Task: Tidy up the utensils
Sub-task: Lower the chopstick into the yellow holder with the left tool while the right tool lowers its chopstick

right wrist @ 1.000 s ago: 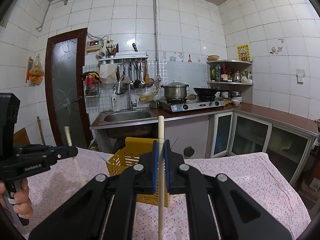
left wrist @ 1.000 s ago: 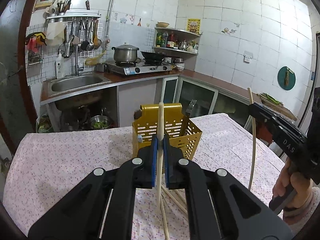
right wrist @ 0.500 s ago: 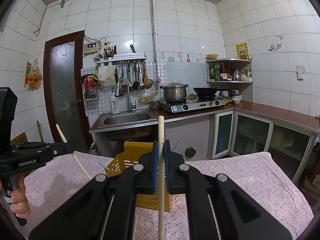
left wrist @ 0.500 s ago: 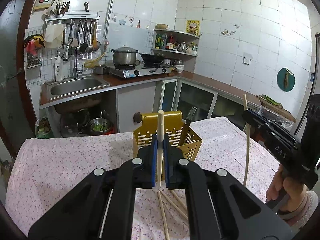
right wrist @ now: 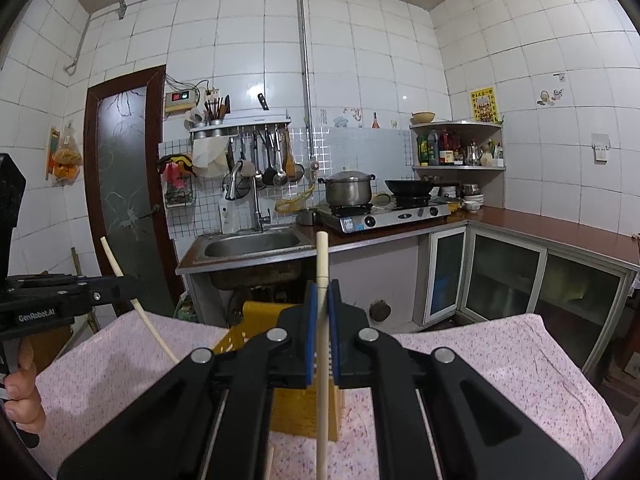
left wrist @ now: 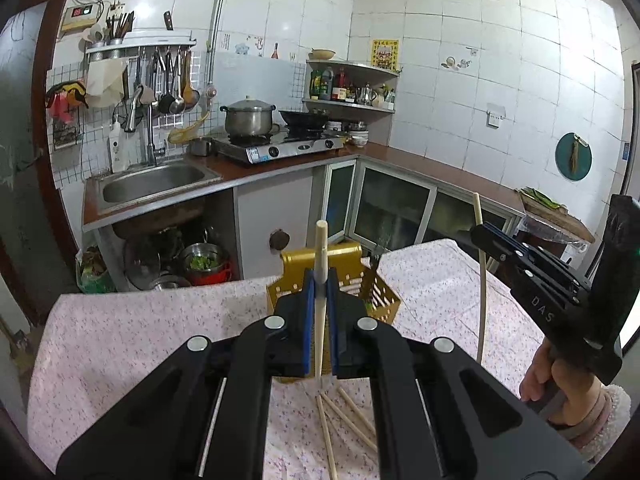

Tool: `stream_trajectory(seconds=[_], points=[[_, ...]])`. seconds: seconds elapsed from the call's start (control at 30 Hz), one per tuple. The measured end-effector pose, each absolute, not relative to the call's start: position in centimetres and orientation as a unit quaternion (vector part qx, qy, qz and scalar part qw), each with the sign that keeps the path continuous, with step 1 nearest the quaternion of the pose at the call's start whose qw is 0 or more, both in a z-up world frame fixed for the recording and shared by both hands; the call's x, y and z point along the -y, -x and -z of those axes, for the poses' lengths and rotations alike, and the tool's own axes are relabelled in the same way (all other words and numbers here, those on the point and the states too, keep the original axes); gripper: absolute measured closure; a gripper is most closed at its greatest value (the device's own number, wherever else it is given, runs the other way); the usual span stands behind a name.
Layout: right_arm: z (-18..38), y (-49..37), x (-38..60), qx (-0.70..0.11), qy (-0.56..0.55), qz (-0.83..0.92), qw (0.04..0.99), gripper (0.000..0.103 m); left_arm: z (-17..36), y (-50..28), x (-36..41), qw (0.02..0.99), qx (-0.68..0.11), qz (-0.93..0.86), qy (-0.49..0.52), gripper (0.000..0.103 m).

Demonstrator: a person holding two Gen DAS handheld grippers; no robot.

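Observation:
My left gripper (left wrist: 320, 296) is shut on a pale wooden chopstick (left wrist: 320, 264), held nearly upright above the table. My right gripper (right wrist: 322, 304) is shut on another chopstick (right wrist: 322, 256), also upright; it shows at the right of the left wrist view (left wrist: 482, 292). A yellow perforated utensil basket (left wrist: 384, 300) stands on the table just beyond both grippers, with a fork in it (left wrist: 375, 260). It shows in the right wrist view too (right wrist: 256, 312). Several loose chopsticks (left wrist: 344, 412) lie on the flowered tablecloth under my left gripper.
The table has a pink flowered cloth (left wrist: 120, 332). Behind it run a counter with a sink (left wrist: 152, 180), a gas stove with a pot (left wrist: 248, 120) and glass-door cabinets (left wrist: 392, 208). A dark door (right wrist: 128, 184) is at the left.
Both grippers have risen and tilted up, so the basket sits lower in both views. The left chopstick has leaned over. Both grips are unchanged.

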State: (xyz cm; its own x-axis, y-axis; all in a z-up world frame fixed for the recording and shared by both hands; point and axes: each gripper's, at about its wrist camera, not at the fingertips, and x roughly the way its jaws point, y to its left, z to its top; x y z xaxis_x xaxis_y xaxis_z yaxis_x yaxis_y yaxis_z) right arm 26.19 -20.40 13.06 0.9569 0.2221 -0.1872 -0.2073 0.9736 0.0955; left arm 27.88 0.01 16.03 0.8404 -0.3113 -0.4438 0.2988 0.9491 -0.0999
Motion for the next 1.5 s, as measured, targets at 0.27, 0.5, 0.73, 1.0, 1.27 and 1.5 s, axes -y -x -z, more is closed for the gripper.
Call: stream_trajectory(seconds=[0.27, 0.5, 0.73, 1.0, 1.27, 1.5], points=[[-17.1, -29.8, 20.9, -0.059, -0.067, -0.101, 0.991, 0.097, -21.1, -30.0, 0.0, 0.969, -0.193, 0.156, 0.008, 0.099], [-19.3, -33.9, 20.4, -0.017, -0.106, -0.103, 0.989, 0.097, -21.4, -33.4, 2.0, 0.967, -0.192, 0.166, -0.016, 0.099], [-16.5, -36.9, 19.4, 0.016, -0.129, -0.121, 0.984, 0.097, -17.1, -35.8, 2.1, 0.96, -0.225, 0.166, -0.035, 0.099], [-12.1, -38.5, 19.0, -0.001, -0.108, -0.137, 0.985, 0.097, -13.1, -37.7, 1.6, 0.95, -0.259, 0.171, -0.021, 0.099], [-8.5, -37.3, 18.4, -0.027, -0.062, -0.153, 0.986, 0.097, -8.9, -38.4, 1.6, 0.946, -0.281, 0.16, -0.008, 0.099], [-6.1, -36.5, 18.2, -0.077, -0.041, -0.144, 0.986, 0.096, -7.9, -38.0, 1.3, 0.945, -0.291, 0.151, 0.009, 0.096]])
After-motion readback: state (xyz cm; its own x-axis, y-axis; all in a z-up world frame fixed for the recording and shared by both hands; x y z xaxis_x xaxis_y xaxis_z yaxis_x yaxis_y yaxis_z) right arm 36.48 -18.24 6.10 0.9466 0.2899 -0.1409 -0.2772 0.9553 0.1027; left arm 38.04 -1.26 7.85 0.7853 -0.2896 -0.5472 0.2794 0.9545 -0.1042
